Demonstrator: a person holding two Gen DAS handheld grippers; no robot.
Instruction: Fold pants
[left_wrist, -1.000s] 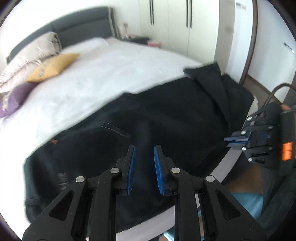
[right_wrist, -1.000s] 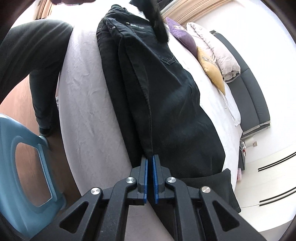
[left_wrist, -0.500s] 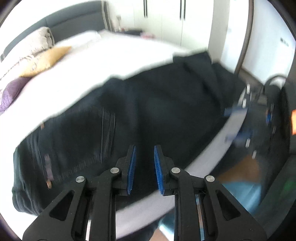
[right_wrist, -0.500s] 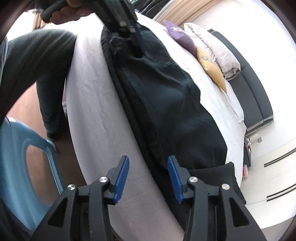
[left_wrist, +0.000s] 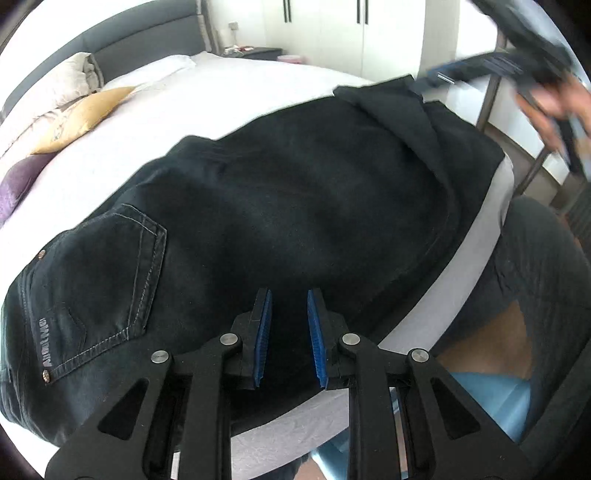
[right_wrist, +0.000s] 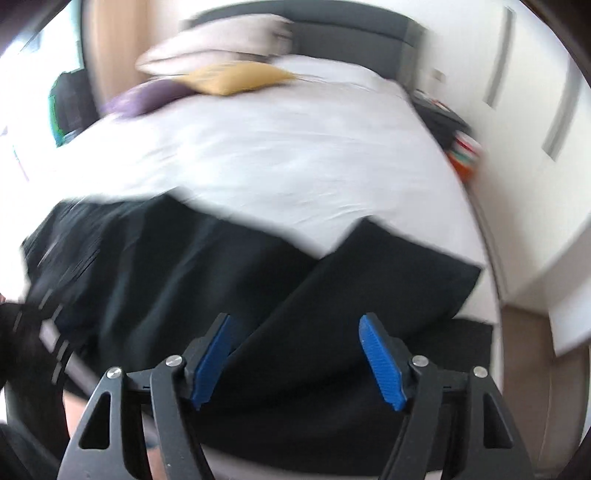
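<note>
We see the left tool (left_wrist: 289, 338) low over the near edge of the bed (left_wrist: 258, 85), its blue pads (left_wrist: 263, 332) a narrow gap apart with nothing between them, only dark cloth beneath. The right tool (right_wrist: 299, 363) hangs over the right end of the cloth, jaws opening and already wide, empty; that view is motion-blurred. In the left view the right tool shows far right, blurred, held in a hand (left_wrist: 554, 107) above the bed edge.

Around: a yellow pillow (left_wrist: 81, 118), a purple pillow (left_wrist: 18, 184) and a pale folded duvet (left_wrist: 55, 85) at the far left by the grey headboard (left_wrist: 147, 40); white wardrobe doors (left_wrist: 325, 33) far back; a small nightstand (left_wrist: 255, 51) beside the headboard. Near right, the person's dark trouser leg (left_wrist: 535, 258) and a blue chair (left_wrist: 491, 395) sit just off the bed edge. Nothing lies between either tool and the cloth.

The black pants (left_wrist: 295, 206) lie flat along the near edge of the bed, waist to the left, legs running right, with the leg end folded back over itself at the far right. The left tool is above the seat area, right of the back pocket (left_wrist: 107, 288).

A waistband patch (left_wrist: 43, 341) carries pale lettering, too small for us to read surely.
</note>
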